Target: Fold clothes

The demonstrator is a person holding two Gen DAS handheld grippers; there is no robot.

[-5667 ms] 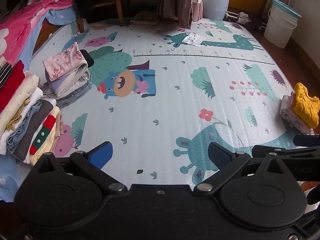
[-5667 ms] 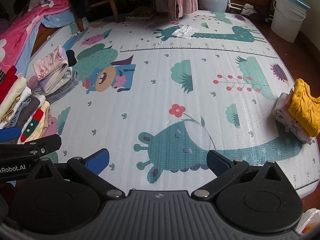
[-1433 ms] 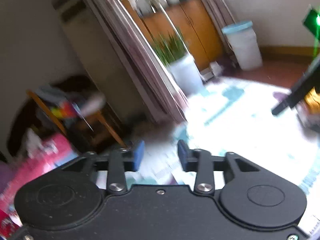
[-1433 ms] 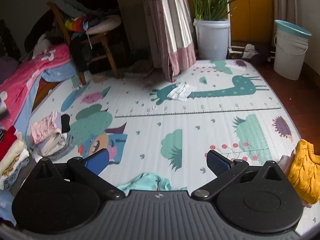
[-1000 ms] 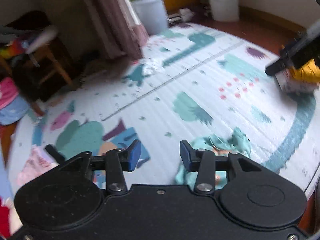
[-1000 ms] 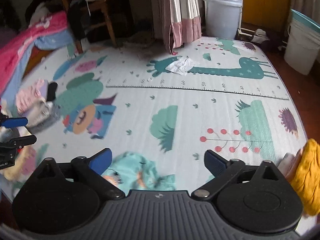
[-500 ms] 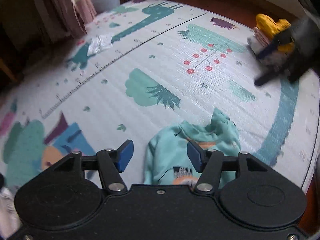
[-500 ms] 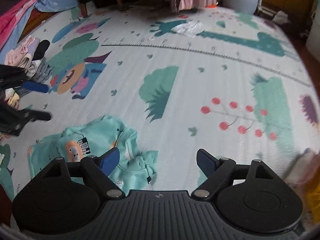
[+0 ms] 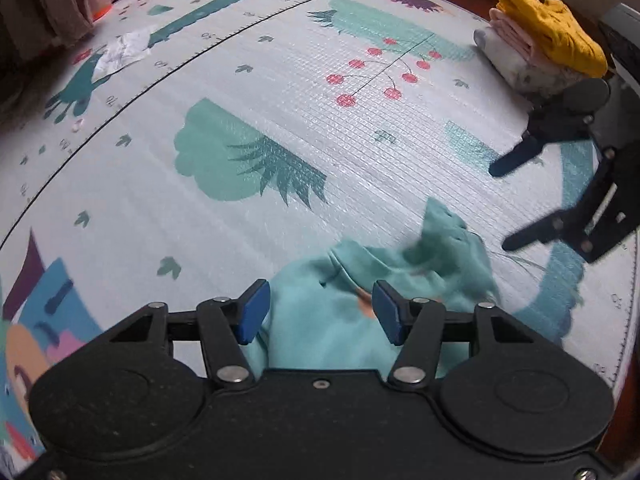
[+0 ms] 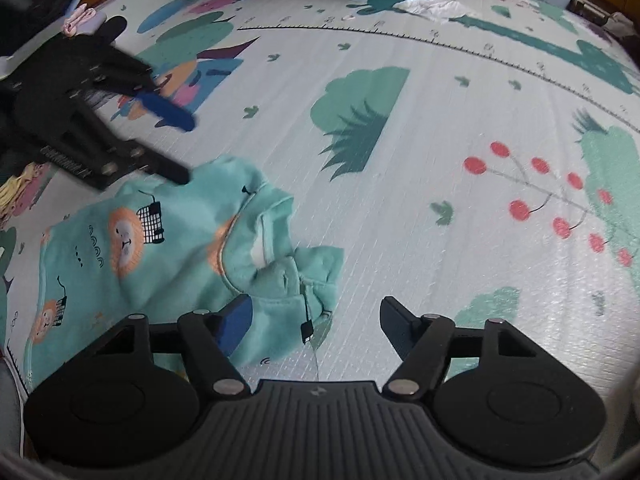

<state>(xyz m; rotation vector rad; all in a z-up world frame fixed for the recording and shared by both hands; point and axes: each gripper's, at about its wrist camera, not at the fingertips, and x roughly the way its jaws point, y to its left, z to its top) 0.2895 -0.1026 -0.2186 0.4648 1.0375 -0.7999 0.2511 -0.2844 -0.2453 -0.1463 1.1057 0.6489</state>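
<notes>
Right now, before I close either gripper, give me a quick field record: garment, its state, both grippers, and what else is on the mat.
garment: teal sweatshirt with orange lion prints
state: crumpled, unfolded, lying on the play mat
left gripper: open, fingers straddling the garment's edge
right gripper: open, at the bunched end of the garment
folded stack: yellow item on top, far mat edge
other: white crumpled scrap near the curtain

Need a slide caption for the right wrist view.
Open right gripper poised over a crumpled teal sweatshirt on the play mat.
</notes>
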